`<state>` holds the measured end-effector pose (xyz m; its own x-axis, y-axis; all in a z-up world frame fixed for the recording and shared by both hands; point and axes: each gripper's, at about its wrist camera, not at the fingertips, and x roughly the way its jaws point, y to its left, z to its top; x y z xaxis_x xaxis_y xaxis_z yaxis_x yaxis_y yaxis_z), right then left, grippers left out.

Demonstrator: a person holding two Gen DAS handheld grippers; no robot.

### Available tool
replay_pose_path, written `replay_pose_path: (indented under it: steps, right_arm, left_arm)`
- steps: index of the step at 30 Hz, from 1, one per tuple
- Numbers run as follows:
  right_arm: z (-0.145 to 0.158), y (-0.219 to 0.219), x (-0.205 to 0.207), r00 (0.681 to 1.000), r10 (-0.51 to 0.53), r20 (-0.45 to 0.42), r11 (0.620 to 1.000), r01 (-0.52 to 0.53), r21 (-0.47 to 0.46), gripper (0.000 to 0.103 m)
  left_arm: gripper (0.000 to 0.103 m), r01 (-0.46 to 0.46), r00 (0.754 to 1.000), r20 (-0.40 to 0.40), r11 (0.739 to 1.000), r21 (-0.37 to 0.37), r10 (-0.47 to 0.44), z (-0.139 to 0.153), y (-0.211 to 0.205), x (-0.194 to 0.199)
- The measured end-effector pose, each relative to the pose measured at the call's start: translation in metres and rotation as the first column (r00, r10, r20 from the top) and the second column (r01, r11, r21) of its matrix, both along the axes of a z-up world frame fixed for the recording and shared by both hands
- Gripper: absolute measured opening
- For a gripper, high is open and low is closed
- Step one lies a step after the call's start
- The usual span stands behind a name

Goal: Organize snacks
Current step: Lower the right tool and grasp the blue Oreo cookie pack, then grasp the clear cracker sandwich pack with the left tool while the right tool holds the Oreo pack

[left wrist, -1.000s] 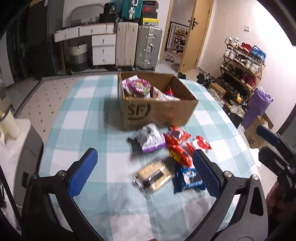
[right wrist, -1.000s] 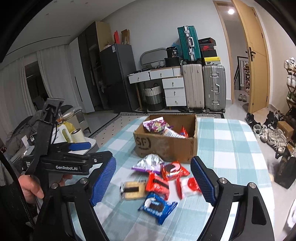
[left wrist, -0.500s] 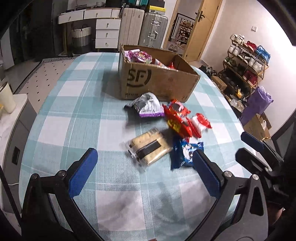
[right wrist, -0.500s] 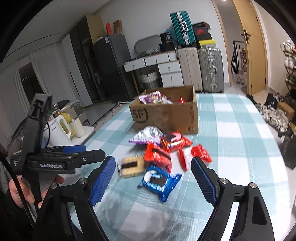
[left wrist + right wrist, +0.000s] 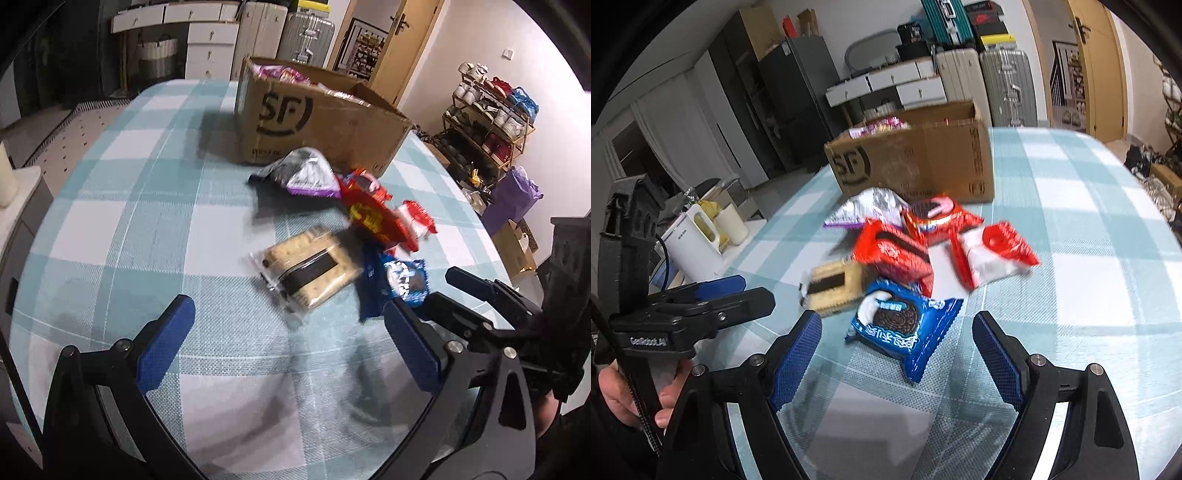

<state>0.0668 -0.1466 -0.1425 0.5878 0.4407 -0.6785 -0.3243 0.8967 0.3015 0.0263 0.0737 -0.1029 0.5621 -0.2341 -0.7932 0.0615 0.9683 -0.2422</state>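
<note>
Both my feeds: heavy fisheye, black vignette at corners, straight lines bowed. Room lighting indoor, fairly dim on left view, brighter on right. Motion blur smears snack packets [image 5: 908, 254]; soft shadows on worktop [image 5: 155, 229] under fingers [image 5: 796, 356].

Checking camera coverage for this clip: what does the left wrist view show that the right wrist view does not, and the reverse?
Only the left wrist view shows the metal shoe rack and purple bag. Only the right wrist view shows the white electric kettle, the dark refrigerator and a hand holding the left gripper. Both show the brown cardboard box, the blue cookie packet, the clear-wrapped cracker sandwich and the teal checked tablecloth.
</note>
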Motion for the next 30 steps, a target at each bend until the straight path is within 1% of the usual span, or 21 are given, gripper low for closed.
replay_pose_path:
  steps: [4, 6, 11, 12, 14, 15, 17, 18, 21, 26, 29, 30]
  right_arm:
    - [-0.012, 0.007, 0.015, 0.999, -0.001, -0.053, 1.0, 0.0, -0.013, 0.086]
    - [-0.015, 0.012, 0.021, 0.998, 0.003, -0.064, 1.0, -0.005, -0.029, 0.086]
    - [-0.022, 0.026, 0.027, 0.995, 0.025, -0.093, 0.997, -0.032, -0.068, 0.083]
    - [-0.022, 0.029, 0.028, 0.996, 0.027, -0.09, 0.996, -0.035, -0.087, 0.081]
    - [-0.024, 0.033, 0.027, 0.996, 0.032, -0.088, 0.993, -0.042, -0.11, 0.072]
    - [-0.024, 0.033, 0.028, 0.995, 0.036, -0.093, 0.993, -0.046, -0.109, 0.07]
    - [-0.026, 0.034, 0.029, 0.996, 0.032, -0.088, 0.993, -0.041, -0.106, 0.063]
    - [-0.026, 0.034, 0.029, 0.996, 0.033, -0.084, 0.993, -0.042, -0.107, 0.057]
    - [-0.027, 0.034, 0.029, 0.996, 0.047, -0.078, 0.994, -0.054, -0.094, 0.048]
    - [-0.026, 0.032, 0.023, 0.997, 0.049, -0.053, 0.996, -0.052, -0.072, 0.046]
    - [-0.026, 0.028, 0.021, 0.996, 0.049, -0.071, 0.999, -0.05, -0.007, 0.046]
    - [-0.026, 0.027, 0.021, 0.996, 0.047, -0.073, 0.999, -0.048, -0.005, 0.046]
  left_arm:
    - [0.102, -0.008, 0.999, -0.04, 1.0, -0.016, 0.008, -0.014, 0.007, 0.007]
    - [0.102, -0.009, 0.998, -0.06, 0.999, -0.032, 0.007, -0.02, 0.011, 0.011]
    - [0.102, -0.008, 0.998, -0.062, 0.998, -0.068, 0.003, -0.025, 0.02, 0.012]
    - [0.102, -0.007, 0.998, -0.062, 0.998, -0.069, 0.002, -0.025, 0.021, 0.013]
    - [0.102, -0.007, 0.998, -0.066, 0.997, -0.071, 0.002, -0.026, 0.023, 0.014]
    - [0.102, -0.008, 0.998, -0.068, 0.997, -0.076, 0.003, -0.027, 0.024, 0.015]
    - [0.102, -0.009, 0.997, -0.074, 0.997, -0.082, 0.003, -0.029, 0.025, 0.016]
    - [0.102, -0.011, 0.997, -0.076, 0.996, -0.084, 0.005, -0.03, 0.026, 0.017]
    - [0.102, -0.014, 0.996, -0.085, 0.996, -0.088, 0.006, -0.032, 0.028, 0.018]
    - [0.102, -0.012, 0.997, -0.082, 0.997, -0.078, 0.006, -0.031, 0.028, 0.016]
    - [0.102, -0.012, 0.996, -0.084, 0.997, -0.071, 0.006, -0.031, 0.028, 0.015]
    - [0.102, -0.012, 0.996, -0.087, 0.997, -0.071, 0.006, -0.032, 0.027, 0.016]
